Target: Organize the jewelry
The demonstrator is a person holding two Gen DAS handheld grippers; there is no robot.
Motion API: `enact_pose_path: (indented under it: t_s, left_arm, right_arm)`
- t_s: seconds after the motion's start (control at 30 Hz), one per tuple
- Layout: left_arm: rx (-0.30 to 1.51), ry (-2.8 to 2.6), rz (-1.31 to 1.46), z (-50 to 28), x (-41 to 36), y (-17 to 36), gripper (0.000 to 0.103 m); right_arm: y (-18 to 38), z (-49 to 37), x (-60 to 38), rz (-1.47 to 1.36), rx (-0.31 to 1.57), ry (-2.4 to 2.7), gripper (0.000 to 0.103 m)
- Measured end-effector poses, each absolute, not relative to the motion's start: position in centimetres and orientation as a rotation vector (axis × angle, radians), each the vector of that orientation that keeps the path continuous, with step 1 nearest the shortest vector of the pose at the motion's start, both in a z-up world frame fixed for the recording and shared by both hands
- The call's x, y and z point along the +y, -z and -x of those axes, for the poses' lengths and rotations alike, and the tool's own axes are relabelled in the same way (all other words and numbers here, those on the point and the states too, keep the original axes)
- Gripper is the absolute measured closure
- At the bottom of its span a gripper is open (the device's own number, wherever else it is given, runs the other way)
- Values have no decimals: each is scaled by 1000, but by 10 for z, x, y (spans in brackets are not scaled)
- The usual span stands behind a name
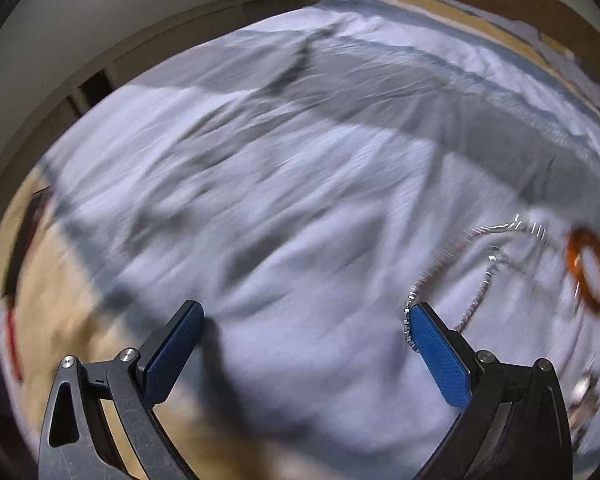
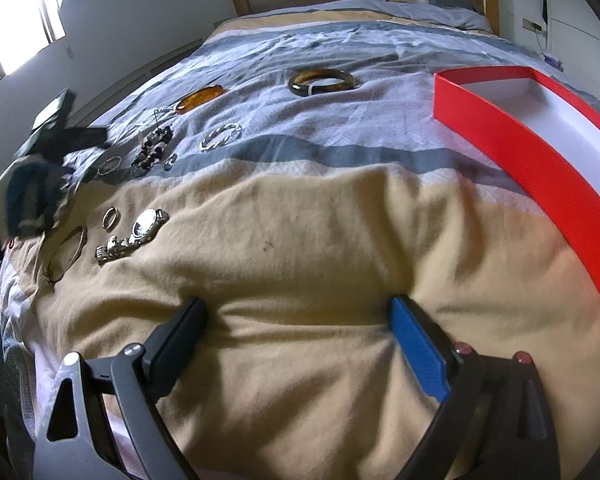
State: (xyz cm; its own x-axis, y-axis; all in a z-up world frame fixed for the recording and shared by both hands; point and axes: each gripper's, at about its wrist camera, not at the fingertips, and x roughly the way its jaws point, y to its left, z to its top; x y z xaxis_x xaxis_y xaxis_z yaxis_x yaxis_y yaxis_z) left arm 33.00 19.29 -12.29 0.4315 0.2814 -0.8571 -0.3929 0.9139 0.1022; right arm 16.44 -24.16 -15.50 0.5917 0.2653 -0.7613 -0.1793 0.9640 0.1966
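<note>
Both grippers, left (image 1: 304, 316) and right (image 2: 298, 312), gape empty above the bedspread (image 2: 300, 240), jewelry like the watch (image 2: 134, 236) scattered left of the red box (image 2: 540, 168); soft folds could swallow thin chains (image 1: 476, 264) during a pinch.

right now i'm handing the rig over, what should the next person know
Left tongs: open, empty, over the bedspread, a silver chain beside the right finger; that view is blurred.
Right tongs: open, empty, low over the tan stripe.
Jewelry all loose on the bed: watch, amber bangle, dark bangle, twisted silver bracelet.
Red box at right; nothing seen inside.
Nothing sorted yet.
</note>
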Motion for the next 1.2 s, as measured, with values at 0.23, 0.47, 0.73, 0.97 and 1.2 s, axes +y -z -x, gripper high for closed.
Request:
enact_pose_path:
  t_s: [0.23, 0.47, 0.73, 0.97, 1.2]
  left_arm:
    - [1054, -476, 160, -246, 231, 115, 2]
    - [1072, -362, 211, -191, 213, 111, 2]
    - [1012, -293, 266, -142, 187, 96, 2]
    - [888, -229, 234, -89, 156, 51, 2]
    - [849, -185, 153, -51, 119, 33, 1]
  right_arm:
    - [154, -165, -236, -63, 913, -238, 9]
    - [155, -165, -233, -37, 922, -223, 9]
    - [152, -168, -237, -80, 976, -226, 9]
    - [128, -141, -234, -148, 980, -239, 9]
    - [80, -86, -206, -76, 865, -209, 9]
